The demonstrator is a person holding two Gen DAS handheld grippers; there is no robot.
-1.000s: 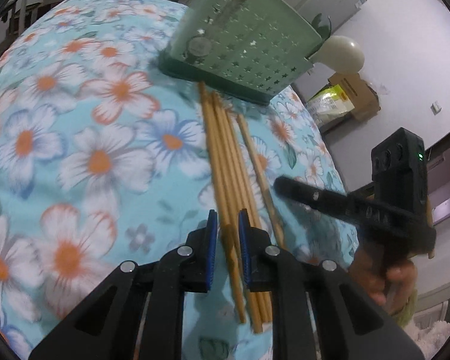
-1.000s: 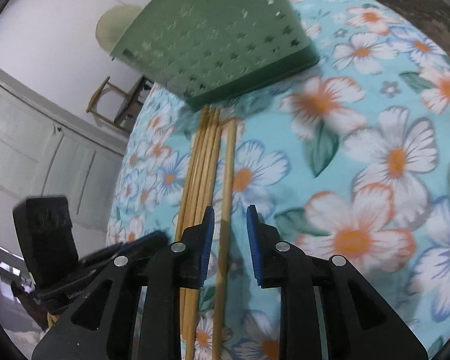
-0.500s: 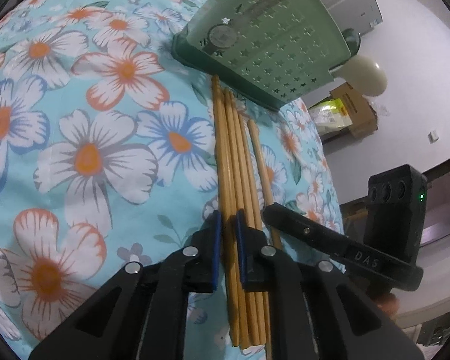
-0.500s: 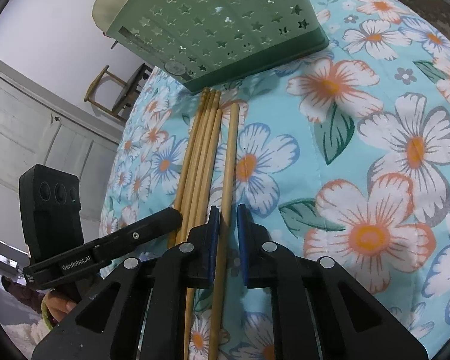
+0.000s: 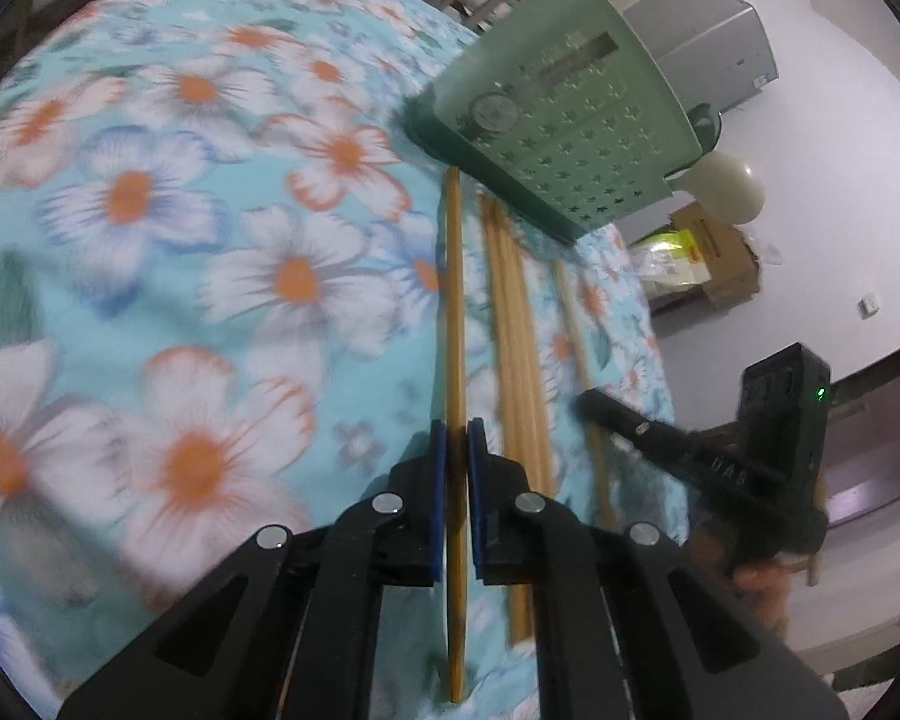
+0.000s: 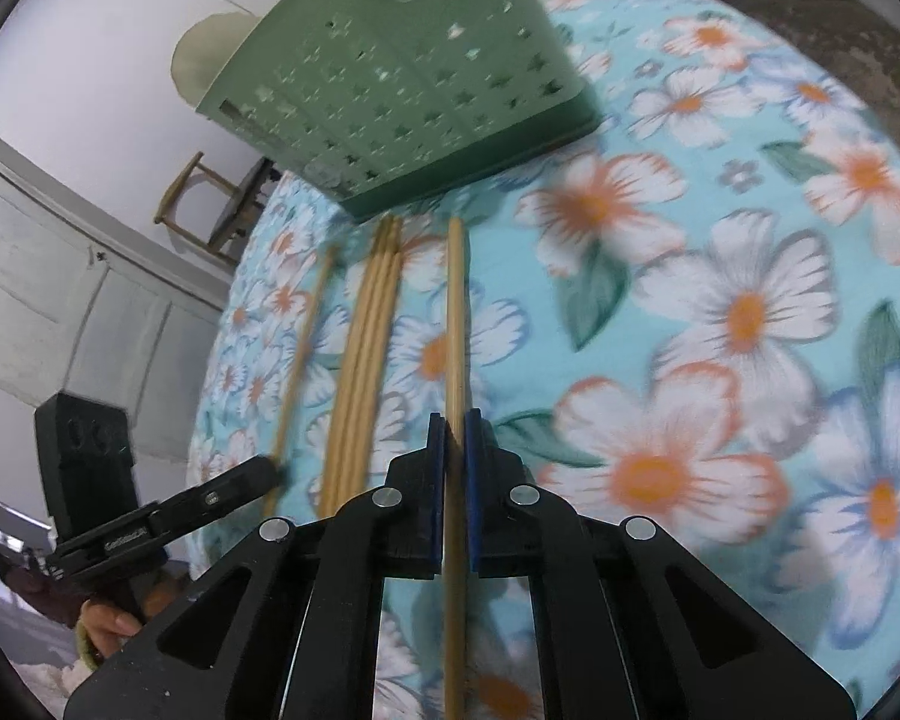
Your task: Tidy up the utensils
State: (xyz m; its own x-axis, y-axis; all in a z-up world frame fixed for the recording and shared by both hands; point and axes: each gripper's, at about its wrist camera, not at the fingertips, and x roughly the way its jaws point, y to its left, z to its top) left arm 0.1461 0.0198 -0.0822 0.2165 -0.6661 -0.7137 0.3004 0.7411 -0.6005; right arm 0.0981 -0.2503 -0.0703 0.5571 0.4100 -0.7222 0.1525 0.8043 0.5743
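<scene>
The black left gripper with blue pads (image 5: 456, 438) is pinching one slim bamboo chopstick (image 5: 453, 312), its jaws having just drawn together on it; the stick runs straight away from the camera, its far tip close to the base of the pale green star-perforated plastic basket (image 5: 570, 114). The black right gripper (image 6: 455, 429) likewise pinches a second bamboo chopstick (image 6: 456, 312), its jaws also just closed, and that stick too points lengthwise at the basket. Between the two held sticks a bundle of loose bamboo chopsticks (image 6: 369, 348) lies on the turquoise flowered cloth (image 6: 720, 312), parallel to them, tips near the basket. The cloth is bare to the outer side of each gripper; its edge falls away behind the bundle. In the right wrist view the left gripper's arm bears small lettering, too blurred to read surely.
</scene>
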